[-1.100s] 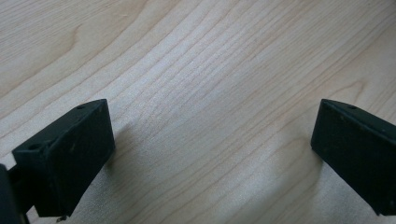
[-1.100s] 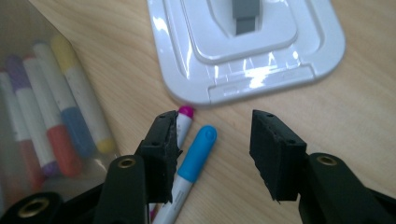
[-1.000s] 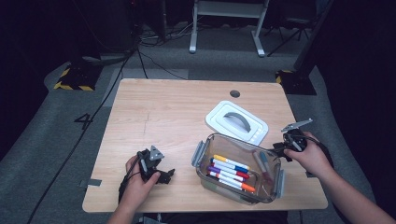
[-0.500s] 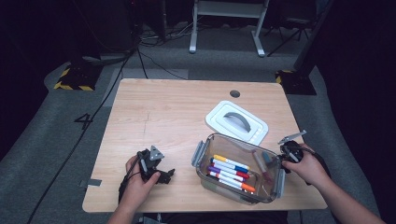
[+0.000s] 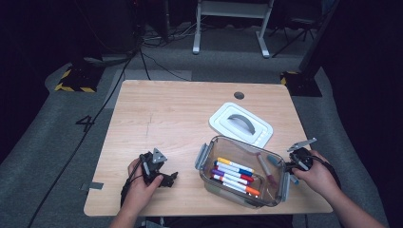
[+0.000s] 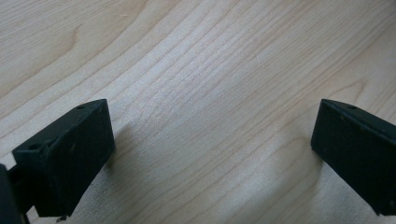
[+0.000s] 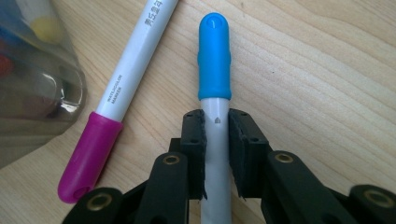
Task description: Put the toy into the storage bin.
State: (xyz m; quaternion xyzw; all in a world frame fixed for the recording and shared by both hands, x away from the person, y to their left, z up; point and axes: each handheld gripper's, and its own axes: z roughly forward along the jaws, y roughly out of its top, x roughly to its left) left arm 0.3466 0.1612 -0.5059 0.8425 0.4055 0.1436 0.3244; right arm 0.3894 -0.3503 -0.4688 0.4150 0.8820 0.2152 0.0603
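The right gripper (image 7: pixel 216 154) has just closed its jaws on the white barrel of a blue-capped marker (image 7: pixel 215 60) lying on the table (image 5: pixel 180 114), a magenta-capped marker (image 7: pixel 93 158) just beside it at nine o'clock. At nine o'clock of that gripper in the high view stands the clear container (image 5: pixel 209 178) holding several markers (image 5: pixel 233 176), its white lid (image 5: pixel 241 124) at twelve o'clock. The left gripper (image 6: pixel 212 154), jaws wide, rests over bare wood.

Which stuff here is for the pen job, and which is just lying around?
For the job:
- blue-capped marker, pinched in the right claw
- purple-capped marker beside it
- clear box holding markers

Lying about:
- white lid
- left claw, open on bare table
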